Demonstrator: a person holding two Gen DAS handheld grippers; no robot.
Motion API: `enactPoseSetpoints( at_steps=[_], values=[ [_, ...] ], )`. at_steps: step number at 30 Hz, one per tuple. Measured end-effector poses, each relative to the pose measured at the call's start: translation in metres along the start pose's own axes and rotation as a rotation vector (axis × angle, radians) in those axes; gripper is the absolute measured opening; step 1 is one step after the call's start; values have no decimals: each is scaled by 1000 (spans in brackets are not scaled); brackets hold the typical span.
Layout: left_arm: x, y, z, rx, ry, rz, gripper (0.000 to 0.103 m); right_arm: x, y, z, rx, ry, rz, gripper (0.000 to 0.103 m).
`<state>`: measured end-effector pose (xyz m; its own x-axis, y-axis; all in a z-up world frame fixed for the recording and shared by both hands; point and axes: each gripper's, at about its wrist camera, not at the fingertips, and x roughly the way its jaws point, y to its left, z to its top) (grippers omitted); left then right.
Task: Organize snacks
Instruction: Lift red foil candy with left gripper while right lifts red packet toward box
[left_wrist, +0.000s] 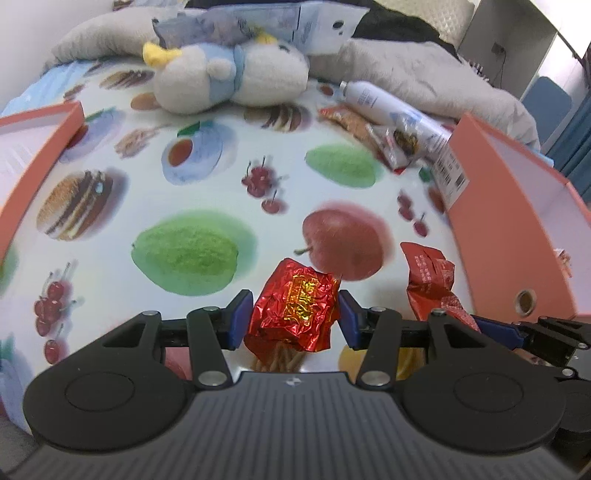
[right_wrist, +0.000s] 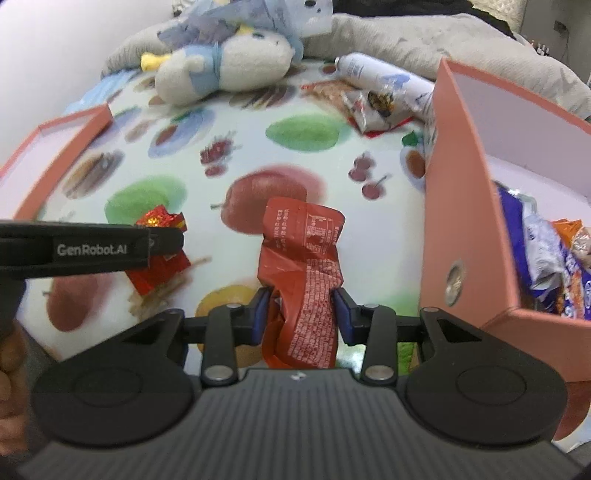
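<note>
Red foil snack in L gripper jaws, half-open.

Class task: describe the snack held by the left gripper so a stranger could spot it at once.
Find the fruit-print cloth. Near its front edge, over the printed red apple, the left gripper holds a foil packet. Unlike the matte red pouch in the right gripper, it is shiny, crinkled and gold-printed.
</note>
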<state>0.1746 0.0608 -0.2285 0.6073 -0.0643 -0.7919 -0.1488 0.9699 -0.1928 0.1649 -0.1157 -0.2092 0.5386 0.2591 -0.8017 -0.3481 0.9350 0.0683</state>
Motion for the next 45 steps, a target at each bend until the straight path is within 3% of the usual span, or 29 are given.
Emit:
enactPoseSetpoints(
  at_steps=[17,32,45],
  values=[
    [-91,-35,39,8,-134,-11,56,-84,-11,38,45,-121,31,41],
    [-142,-83,85,119,-245,-5,56,-134,-38,69,57,-233,3,41],
    [-148,-162,108,215,-300,-121,56,-168,-92,82,112,-332,-78,41]
  ],
)
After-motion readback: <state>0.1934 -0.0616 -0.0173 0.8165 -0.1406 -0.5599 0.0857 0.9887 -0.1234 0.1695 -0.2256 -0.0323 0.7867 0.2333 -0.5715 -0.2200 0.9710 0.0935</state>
